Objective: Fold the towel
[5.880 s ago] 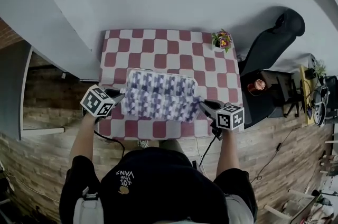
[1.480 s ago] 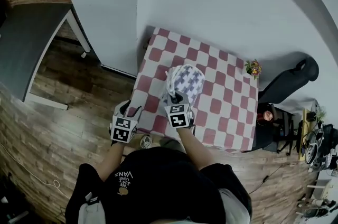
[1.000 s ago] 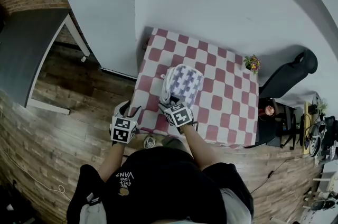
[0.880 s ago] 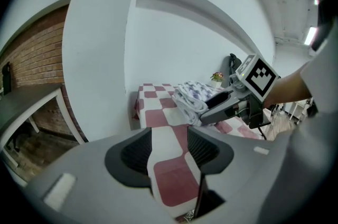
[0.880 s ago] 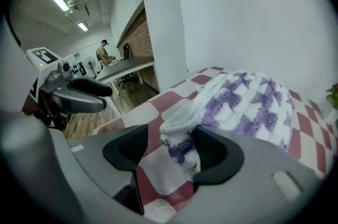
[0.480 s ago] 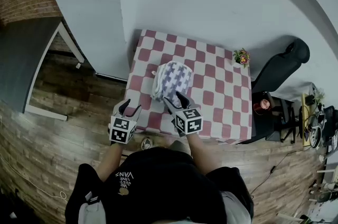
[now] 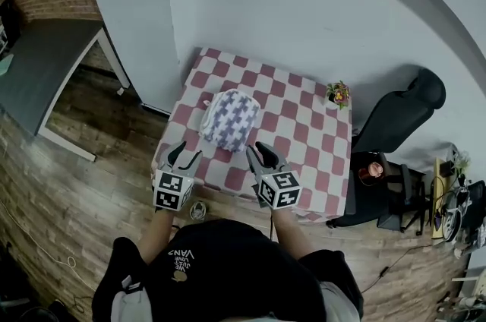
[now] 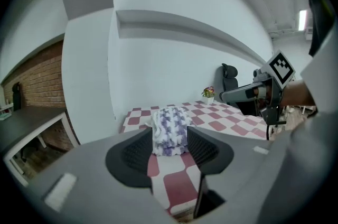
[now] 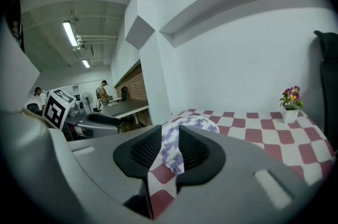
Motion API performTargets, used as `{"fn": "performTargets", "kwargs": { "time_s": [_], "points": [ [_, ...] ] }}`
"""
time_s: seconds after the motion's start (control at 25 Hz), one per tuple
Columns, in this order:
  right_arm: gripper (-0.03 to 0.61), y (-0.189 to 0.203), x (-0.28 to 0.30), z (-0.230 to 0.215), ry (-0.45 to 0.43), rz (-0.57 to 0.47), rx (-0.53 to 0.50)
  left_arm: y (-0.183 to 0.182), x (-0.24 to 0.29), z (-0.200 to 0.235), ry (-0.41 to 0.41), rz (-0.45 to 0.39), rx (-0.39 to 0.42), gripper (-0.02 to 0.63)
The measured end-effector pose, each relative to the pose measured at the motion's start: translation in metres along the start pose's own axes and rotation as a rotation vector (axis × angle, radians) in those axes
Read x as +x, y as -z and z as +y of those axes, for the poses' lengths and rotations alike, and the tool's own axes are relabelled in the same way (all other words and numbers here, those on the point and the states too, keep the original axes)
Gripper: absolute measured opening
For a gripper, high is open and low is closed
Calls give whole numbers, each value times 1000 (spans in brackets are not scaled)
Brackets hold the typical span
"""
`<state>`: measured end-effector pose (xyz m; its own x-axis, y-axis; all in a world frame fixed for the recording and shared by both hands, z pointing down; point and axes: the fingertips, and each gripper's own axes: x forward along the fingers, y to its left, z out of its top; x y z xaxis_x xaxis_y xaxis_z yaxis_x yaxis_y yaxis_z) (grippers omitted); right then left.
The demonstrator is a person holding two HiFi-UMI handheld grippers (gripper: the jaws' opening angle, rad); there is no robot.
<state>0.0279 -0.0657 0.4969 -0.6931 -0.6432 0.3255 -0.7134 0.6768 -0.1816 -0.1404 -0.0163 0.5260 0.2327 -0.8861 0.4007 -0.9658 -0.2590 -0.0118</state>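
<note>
The purple-and-white patterned towel (image 7: pixel 230 119) lies folded into a small bundle on the red-and-white checkered table (image 7: pixel 304 138). Both grippers hover over the table's near edge, short of the towel. My left gripper (image 7: pixel 184 156) is open and empty; in its own view the towel (image 8: pixel 170 130) shows beyond the gap between the jaws (image 8: pixel 170 149). My right gripper (image 7: pixel 263 153) has just been closing its jaws, with a narrow gap left and nothing between them (image 9: pixel 170 151). The towel (image 9: pixel 182 136) lies farther off on the table.
A small flower pot (image 7: pixel 337 94) stands at the table's far right corner. A black chair (image 7: pixel 395 119) stands to the right and a grey desk (image 7: pixel 38 62) to the left. White wall runs behind the table. People stand far off in the right gripper view (image 9: pixel 103 91).
Both grippers have drawn back from the towel and risen near the table's front edge. The right gripper, which was at the towel, is off it and its jaws stand narrower.
</note>
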Motion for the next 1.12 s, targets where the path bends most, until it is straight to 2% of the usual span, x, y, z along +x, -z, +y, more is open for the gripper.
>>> {"fn": "performTargets", "kwargs": {
  "time_s": [0.08, 0.16, 0.36, 0.44, 0.72, 0.88, 1.12],
  "points": [
    [54, 1, -19, -6, -12, -19, -15, 0, -12, -17, -36, -11, -7, 205],
    [10, 3, -39, -11, -28, -39, -18, 1, -26, -33, -77, -25, -15, 173],
    [6, 13, -78, -25, -93, -61, 15, -5, -61, -74, -165, -81, -54, 53],
    [6, 19, -89, -28, -119, -57, 21, -2, -73, -91, -188, -85, -53, 26],
    [6, 33, -119, -15, -192, -54, -16, 25, -112, -144, -210, -17, -34, 8],
    [6, 45, -130, -3, -228, -25, -38, 35, -130, -159, -236, -9, -50, 6],
    [5, 56, -148, 19, -271, -10, -37, 33, -155, -169, -256, -2, -19, 6]
  ]
}}
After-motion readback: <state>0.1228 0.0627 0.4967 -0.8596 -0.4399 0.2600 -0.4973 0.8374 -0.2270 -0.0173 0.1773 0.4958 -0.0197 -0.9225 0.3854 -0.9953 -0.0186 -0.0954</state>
